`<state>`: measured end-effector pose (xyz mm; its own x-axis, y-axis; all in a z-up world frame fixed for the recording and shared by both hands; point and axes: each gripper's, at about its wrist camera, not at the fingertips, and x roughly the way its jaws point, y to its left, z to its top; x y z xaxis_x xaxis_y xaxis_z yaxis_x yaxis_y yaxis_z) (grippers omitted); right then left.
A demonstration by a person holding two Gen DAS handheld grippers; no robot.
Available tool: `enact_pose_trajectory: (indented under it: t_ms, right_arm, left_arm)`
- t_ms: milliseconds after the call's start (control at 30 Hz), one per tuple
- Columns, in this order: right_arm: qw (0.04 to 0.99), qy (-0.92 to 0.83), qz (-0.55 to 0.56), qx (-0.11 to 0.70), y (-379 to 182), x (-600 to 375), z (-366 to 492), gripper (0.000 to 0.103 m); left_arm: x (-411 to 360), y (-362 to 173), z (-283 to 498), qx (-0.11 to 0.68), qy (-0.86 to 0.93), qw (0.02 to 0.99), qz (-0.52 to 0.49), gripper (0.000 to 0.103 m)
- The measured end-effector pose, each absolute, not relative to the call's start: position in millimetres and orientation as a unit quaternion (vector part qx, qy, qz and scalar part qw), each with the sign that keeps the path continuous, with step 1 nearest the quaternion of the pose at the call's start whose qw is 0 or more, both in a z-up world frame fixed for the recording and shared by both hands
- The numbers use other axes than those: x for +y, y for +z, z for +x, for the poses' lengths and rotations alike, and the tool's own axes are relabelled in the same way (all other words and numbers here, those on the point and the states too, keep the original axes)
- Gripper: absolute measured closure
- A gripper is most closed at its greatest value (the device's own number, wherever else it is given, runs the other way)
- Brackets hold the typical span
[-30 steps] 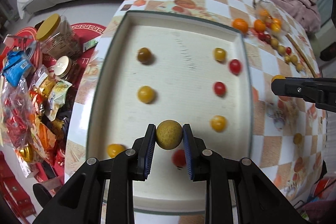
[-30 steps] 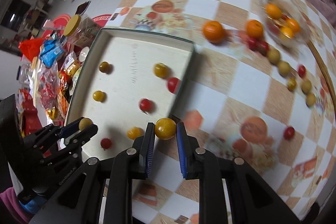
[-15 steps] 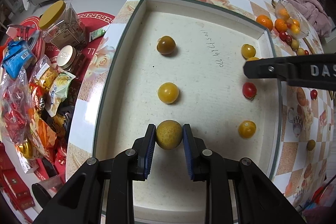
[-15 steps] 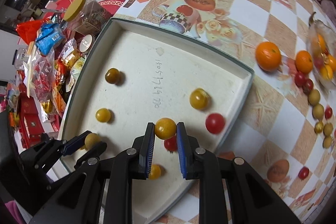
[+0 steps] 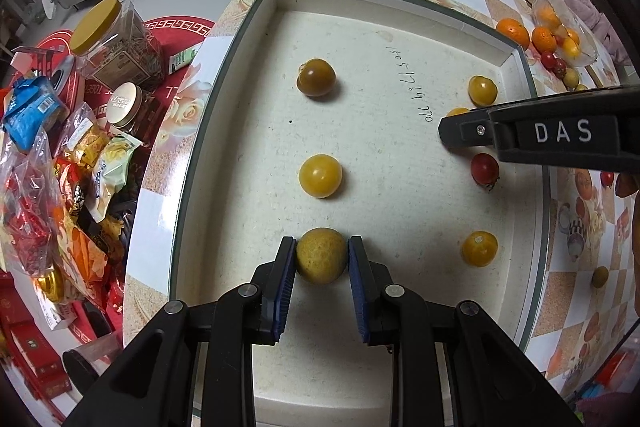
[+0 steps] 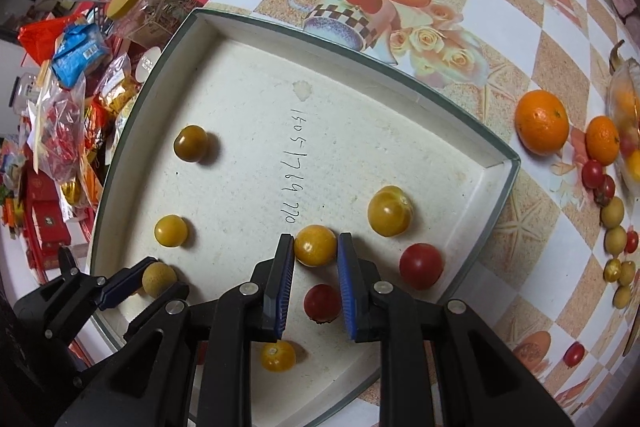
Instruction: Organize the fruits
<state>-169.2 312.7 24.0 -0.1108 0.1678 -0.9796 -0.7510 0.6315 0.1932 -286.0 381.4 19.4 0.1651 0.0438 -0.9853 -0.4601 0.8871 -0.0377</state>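
A shallow white tray (image 5: 256,27) (image 6: 496,163) on the checkered table holds several small fruits. My left gripper (image 5: 322,259) is shut on a dull yellow-green round fruit (image 5: 321,261), low over the tray's near left, in line with a yellow tomato (image 5: 320,175) and a brownish one (image 5: 316,77). It also shows in the right wrist view (image 6: 159,279). My right gripper (image 6: 316,247) is shut on a yellow cherry tomato (image 6: 315,245) over the tray's right side, near a yellow tomato (image 6: 390,211) and red tomatoes (image 6: 421,265) (image 6: 322,303).
Two oranges (image 6: 541,126) (image 6: 602,140), a glass bowl (image 5: 560,23) and several small fruits (image 6: 612,213) lie on the table right of the tray. Jars (image 5: 114,45) and snack bags (image 5: 36,187) crowd the floor left of the table.
Both grippers have moved forward over the tray with their fruits held. The right gripper came from the tray's right rim to well inside it.
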Motion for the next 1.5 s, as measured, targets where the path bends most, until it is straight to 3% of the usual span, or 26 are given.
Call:
enact_pose_trajectory:
  t_ms: [100,167,200,333,433,533,767,800,833,867,1267,1333,1500]
  right_arm:
    - [0.623,0.369,-0.214,0.656,24.1,311.7,-166.8,0.075]
    - [0.619,0.371,-0.209,0.660,24.8,311.0,-167.2,0.055]
    - [0.620,0.372,-0.211,0.658,25.7,310.3,-168.0,0.051]
    - [0.618,0.378,-0.209,0.657,28.7,307.5,-171.1,0.049]
    - [0.621,0.380,-0.206,0.654,34.0,304.8,-172.0,0.044]
    - [0.627,0.384,-0.202,0.648,43.0,301.6,-172.3,0.042]
    - [0.646,0.382,-0.191,0.632,70.5,289.9,-169.7,0.021]
    - [0.649,0.379,-0.191,0.632,73.0,287.8,-168.8,0.021]
    - [0.652,0.374,-0.192,0.631,76.0,284.7,-168.2,0.017]
    - [0.654,0.370,-0.192,0.631,78.5,281.4,-167.9,0.012]
    - [0.673,0.357,-0.247,0.599,104.2,250.5,-184.3,0.007]
    - [0.672,0.356,-0.262,0.594,107.9,245.8,-190.7,0.000]
    - [0.667,0.353,-0.304,0.582,117.7,240.9,-207.6,0.000]
  left_arm:
    - [380.7,19.5,-285.3,0.625,0.170,0.744,-0.162,0.075]
    - [379.9,19.9,-285.4,0.627,0.169,0.744,-0.159,0.075]
    - [379.7,20.1,-285.6,0.627,0.169,0.744,-0.157,0.075]
    - [379.1,20.2,-285.9,0.629,0.171,0.743,-0.155,0.074]
    - [378.2,23.0,-286.8,0.623,0.179,0.747,-0.151,0.023]
    - [375.0,29.2,-288.0,0.615,0.180,0.755,-0.142,0.023]
    - [369.8,40.7,-292.2,0.615,0.174,0.756,-0.143,0.023]
    - [368.3,43.9,-293.6,0.614,0.173,0.757,-0.142,0.020]
    - [367.4,46.9,-294.7,0.613,0.171,0.759,-0.141,0.003]
    - [365.4,52.4,-296.5,0.606,0.173,0.764,-0.136,0.000]
    - [354.1,89.5,-313.2,0.590,0.187,0.775,-0.123,0.000]
    - [356.4,91.6,-316.0,0.598,0.191,0.768,-0.130,0.000]
    - [354.0,96.3,-323.7,0.615,0.192,0.757,-0.113,0.000]
